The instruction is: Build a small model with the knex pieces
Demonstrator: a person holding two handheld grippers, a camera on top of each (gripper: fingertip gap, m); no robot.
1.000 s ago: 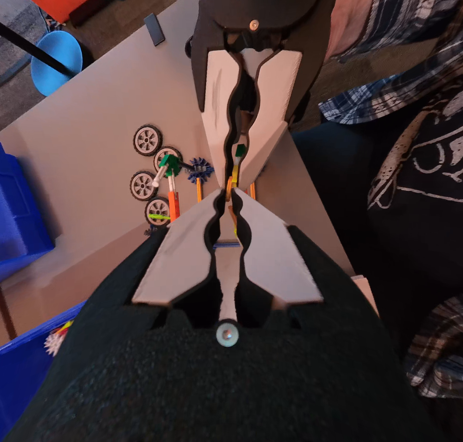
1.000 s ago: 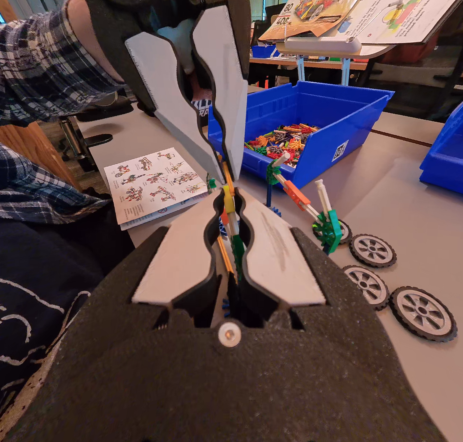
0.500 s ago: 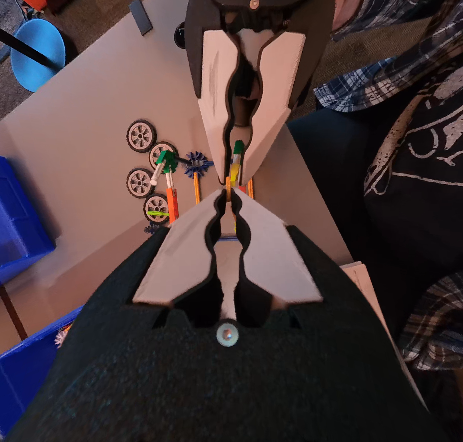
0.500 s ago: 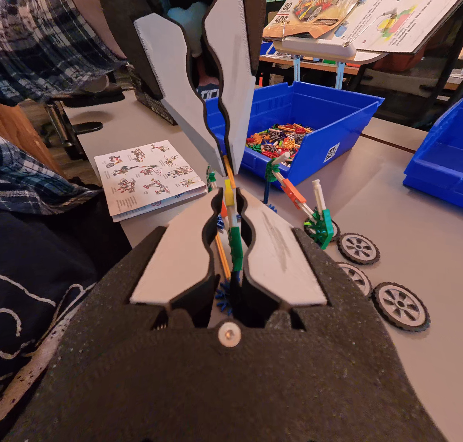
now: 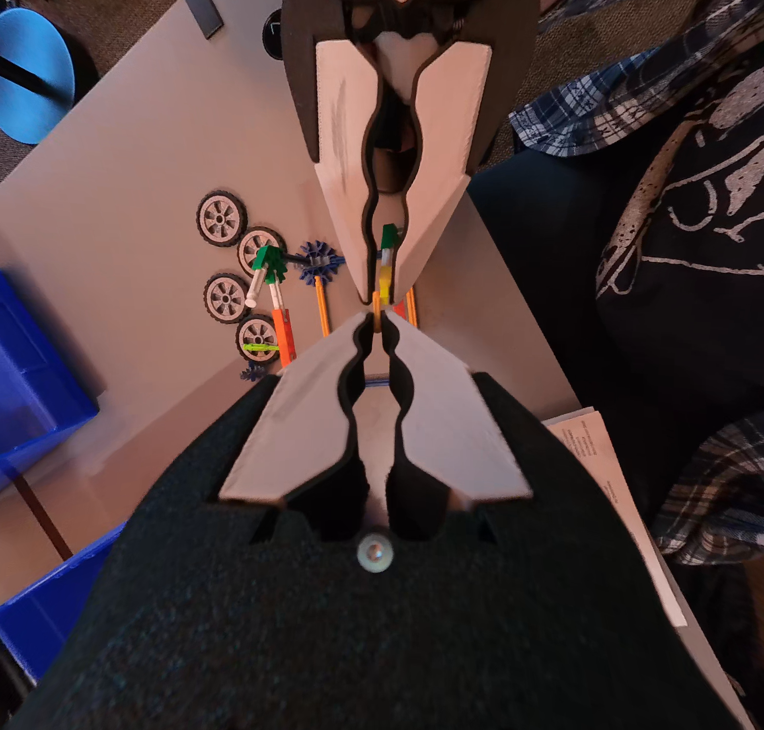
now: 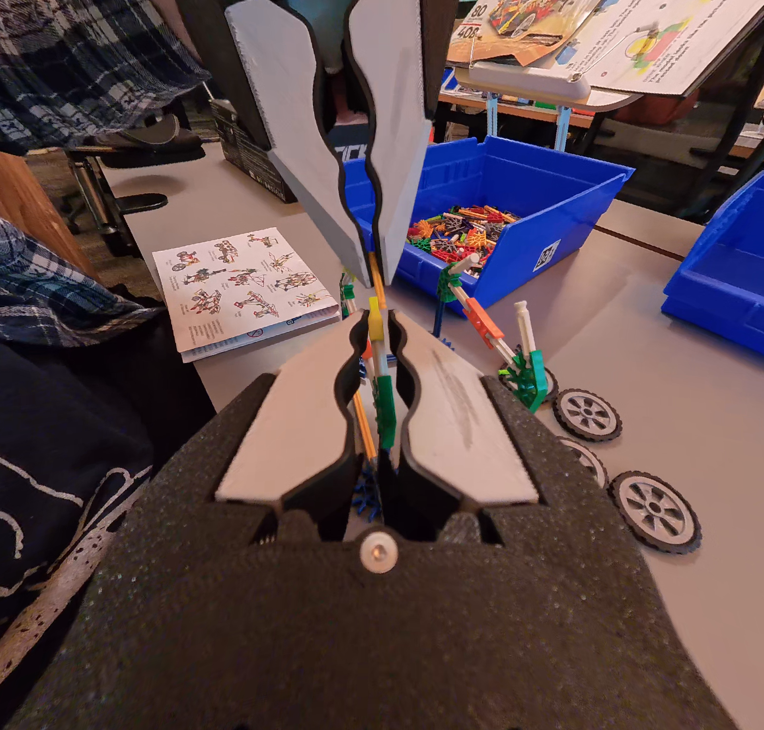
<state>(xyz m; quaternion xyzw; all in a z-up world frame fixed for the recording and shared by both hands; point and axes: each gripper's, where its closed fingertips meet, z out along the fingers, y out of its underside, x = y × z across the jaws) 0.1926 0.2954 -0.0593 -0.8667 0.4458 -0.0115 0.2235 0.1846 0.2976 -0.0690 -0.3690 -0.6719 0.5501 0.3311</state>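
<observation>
The left claw (image 5: pixel 375 320) is closed down to a narrow slit, its tips pinching the end of a thin orange plastic rod (image 5: pixel 376 311). Facing it tip to tip, the right claw (image 6: pixel 379 317) is likewise nearly closed, clamped on a small stick assembly of a yellow connector, white rod and green connector (image 6: pixel 381 362) that runs back between its fingers. In the right wrist view the orange rod (image 6: pixel 377 280) leads from the left claw's tips (image 6: pixel 375 278) down to the yellow end of that assembly, so the two pieces meet between the claws, above the near edge of the grey table (image 6: pixel 620 338).

On the table just beyond the claws stands a partly built toy frame of orange, white, green and blue rods and connectors (image 6: pixel 481 323), with four grey-spoked black toy wheels (image 5: pixel 225 296) lying flat beside it, one of them touching the frame's green connector. A blue plastic bin holding many coloured building pieces (image 6: pixel 537 197) sits behind the frame, and a second blue bin (image 6: pixel 723 263) lies toward the far right edge. A printed instruction leaflet (image 6: pixel 244 284) rests at the table's near left edge, beside the person's plaid sleeve (image 6: pixel 62 288). A propped open instruction booklet on a stand (image 6: pixel 599 36) rises behind the bins.
</observation>
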